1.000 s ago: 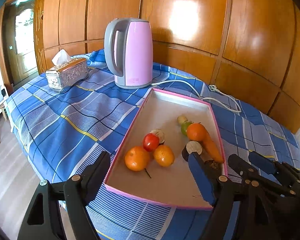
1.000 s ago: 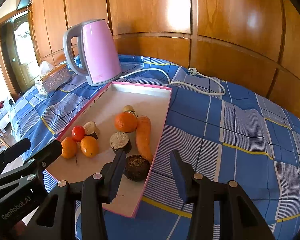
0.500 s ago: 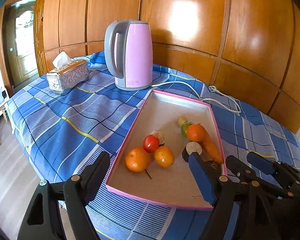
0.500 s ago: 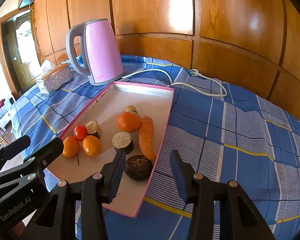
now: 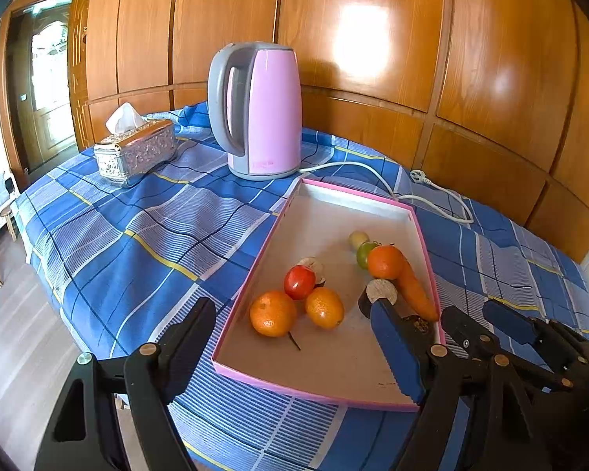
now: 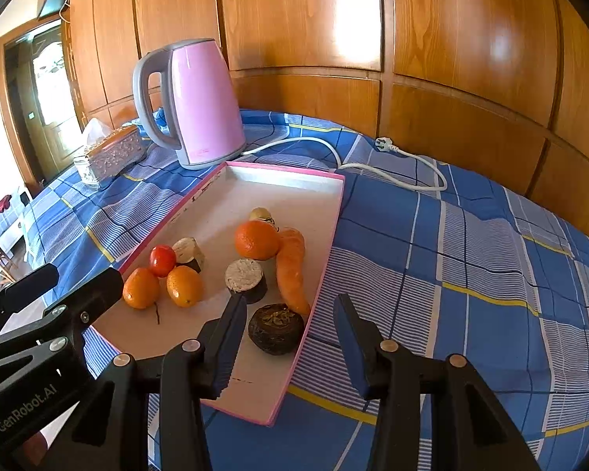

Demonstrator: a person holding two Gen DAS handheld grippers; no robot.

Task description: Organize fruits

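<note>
Fruit (image 5: 273, 313) is gathered in pink tray (image 5: 373, 200) on tabletop. Left tool (image 5: 294, 345) is spread wide, empty; right tool (image 6: 286, 347) is partly spread, empty. Round pieces could be nudged and rolled by a misaligned approach.

Wall (image 5: 373, 39): varnished wood panels, high gloss, glare spots. Desk cloth (image 5: 137, 235): woven checked fabric, matt. Kettle (image 5: 271, 110): smooth plastic, satin pink body, grey matt handle. Tissue box (image 5: 137, 153): embossed silvery metal look, shiny. Tray (image 6: 294, 172): matt, paper-like floor, pink rim. Oranges (image 5: 273, 313): pitted, slight sheen. Tomato (image 5: 299, 282): glossy. Carrot (image 6: 290, 267): dull, rough. Cord (image 6: 392, 180): smooth white plastic. Both hand-held grippers: matt black plastic, blue pads (image 5: 396, 353).
</note>
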